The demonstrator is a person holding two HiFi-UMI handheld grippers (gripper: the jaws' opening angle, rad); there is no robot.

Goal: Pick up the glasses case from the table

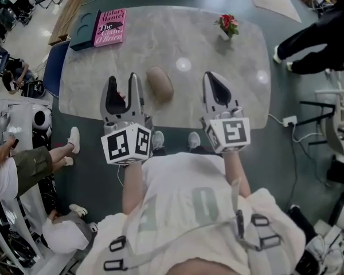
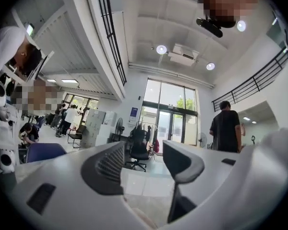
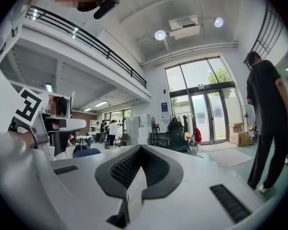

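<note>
Head view: book (image 1: 109, 27) and flowers (image 1: 227, 24) sit beyond the glasses case (image 1: 160, 83).

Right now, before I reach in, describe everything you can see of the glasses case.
The glasses case is a tan-brown, rounded oval shell with a smooth matte look, and it seems closed; its material cannot be told. It lies flat on the grey marbled table, near the front edge, long axis pointing away from the person. Only the table touches it: the left gripper stands apart on its left, the right gripper farther off on its right.
</note>
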